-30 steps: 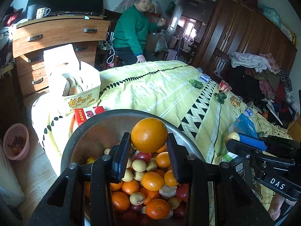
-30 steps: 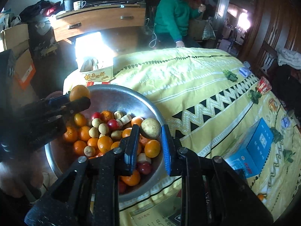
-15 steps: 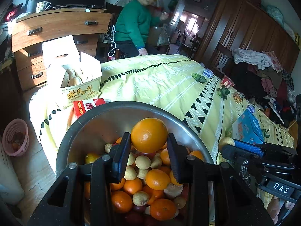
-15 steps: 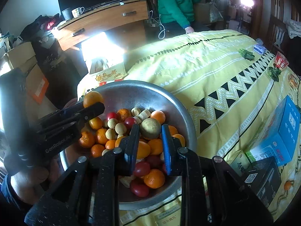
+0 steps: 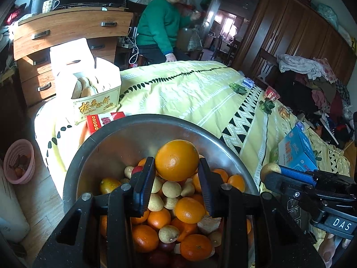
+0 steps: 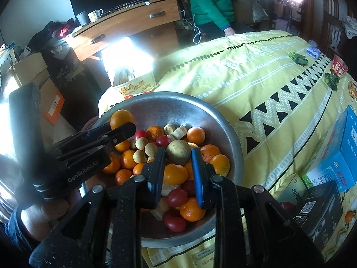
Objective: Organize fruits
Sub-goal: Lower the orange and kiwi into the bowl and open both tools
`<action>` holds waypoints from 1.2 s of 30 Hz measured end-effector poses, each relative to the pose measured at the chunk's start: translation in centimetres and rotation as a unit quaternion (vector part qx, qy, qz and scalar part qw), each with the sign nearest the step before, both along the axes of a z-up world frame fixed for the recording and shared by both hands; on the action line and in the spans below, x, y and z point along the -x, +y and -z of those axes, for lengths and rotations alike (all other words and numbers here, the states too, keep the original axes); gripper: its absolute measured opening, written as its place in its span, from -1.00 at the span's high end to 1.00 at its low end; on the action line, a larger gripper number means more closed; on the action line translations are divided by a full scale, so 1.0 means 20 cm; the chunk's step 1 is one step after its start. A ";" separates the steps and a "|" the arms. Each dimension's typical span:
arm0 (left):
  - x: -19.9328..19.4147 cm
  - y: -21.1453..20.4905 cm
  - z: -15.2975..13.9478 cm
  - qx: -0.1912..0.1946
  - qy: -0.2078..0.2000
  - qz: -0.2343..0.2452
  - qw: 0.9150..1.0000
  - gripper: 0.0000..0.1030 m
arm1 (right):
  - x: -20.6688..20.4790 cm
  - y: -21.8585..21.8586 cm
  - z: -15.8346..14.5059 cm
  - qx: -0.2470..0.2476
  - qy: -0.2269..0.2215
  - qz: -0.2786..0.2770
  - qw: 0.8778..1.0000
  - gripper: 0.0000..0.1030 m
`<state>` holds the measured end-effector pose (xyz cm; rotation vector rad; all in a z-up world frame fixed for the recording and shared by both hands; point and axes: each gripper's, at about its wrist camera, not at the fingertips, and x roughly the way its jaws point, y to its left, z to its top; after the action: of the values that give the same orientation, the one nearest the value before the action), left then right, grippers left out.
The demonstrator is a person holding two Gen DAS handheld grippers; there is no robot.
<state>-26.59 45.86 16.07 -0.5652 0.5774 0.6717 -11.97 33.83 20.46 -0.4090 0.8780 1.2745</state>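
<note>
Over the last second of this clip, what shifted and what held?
Both claws drew back over the bowl; in the right wrist view it slid from lower left toward centre. The left claw kept the orange, the right claw kept the brownish-green fruit. Nothing was grasped or released. The fruit pile looks unchanged.

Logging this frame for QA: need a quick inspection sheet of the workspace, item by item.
Surface: bed under a yellow patterned quilt.
Job's things: metal bowl heaped with oranges, small pale fruits and red fruits.
Clutter: pastry box, red packet, blue box, small packets far across the quilt.
Grippers: left gripper shut on a large orange; right gripper shut on a greenish-brown fruit; both above the bowl.
Cables: white cord by the dresser.
Surroundings: seated person in green, dresser, wardrobe, pink basket on the floor.
</note>
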 end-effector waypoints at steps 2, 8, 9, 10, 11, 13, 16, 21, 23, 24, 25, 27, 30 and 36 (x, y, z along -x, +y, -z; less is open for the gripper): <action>0.00 0.00 0.00 0.000 0.001 0.000 1.000 0.24 | 0.01 0.00 0.00 -0.001 0.000 -0.003 1.000 0.53; 0.00 0.00 0.00 0.000 -0.001 -0.001 1.000 0.24 | 0.01 0.01 0.00 -0.004 0.003 -0.005 1.000 0.53; 0.00 0.00 0.00 0.001 -0.002 -0.001 1.000 0.24 | 0.01 0.01 0.00 -0.004 0.004 -0.005 1.000 0.53; 0.00 0.00 0.00 0.001 -0.002 -0.001 1.000 0.24 | 0.01 0.01 0.00 -0.004 0.006 -0.005 1.000 0.53; 0.00 0.00 0.01 0.001 -0.002 -0.001 1.000 0.24 | 0.01 0.01 0.00 -0.005 0.009 -0.005 1.000 0.53; 0.00 0.00 0.01 0.002 -0.001 0.000 1.000 0.24 | 0.01 0.01 0.01 -0.005 0.012 -0.006 1.000 0.53; 0.00 0.00 0.01 0.004 0.001 -0.002 1.000 0.24 | 0.01 0.00 0.02 -0.005 0.016 -0.006 1.000 0.53; 0.00 0.00 0.01 0.004 0.002 -0.002 1.000 0.24 | 0.01 0.01 0.02 -0.005 0.017 -0.007 1.000 0.53; 0.00 0.00 0.02 0.004 0.006 -0.002 1.000 0.24 | 0.01 0.00 0.02 -0.005 0.016 -0.008 1.000 0.53; 0.00 0.00 0.03 0.003 0.009 -0.003 1.000 0.24 | 0.02 0.01 0.02 -0.004 0.015 -0.008 1.000 0.53; 0.00 0.00 0.03 0.004 0.011 -0.002 1.000 0.24 | 0.02 0.01 0.03 -0.003 0.016 -0.008 1.000 0.53; 0.00 0.00 0.04 0.003 0.015 -0.004 1.000 0.24 | 0.02 0.00 0.03 -0.002 0.015 -0.009 1.000 0.53; 0.00 -0.01 0.05 0.001 0.022 -0.007 1.000 0.24 | 0.02 0.00 0.04 0.000 0.015 -0.010 1.000 0.53; 0.00 -0.01 0.07 0.007 0.025 -0.009 1.000 0.24 | 0.05 0.01 0.06 0.012 -0.009 -0.011 1.000 0.53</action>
<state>-26.63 45.72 14.59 -0.5679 0.6238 0.7005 -12.94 34.10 19.29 -0.4502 0.8759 1.2804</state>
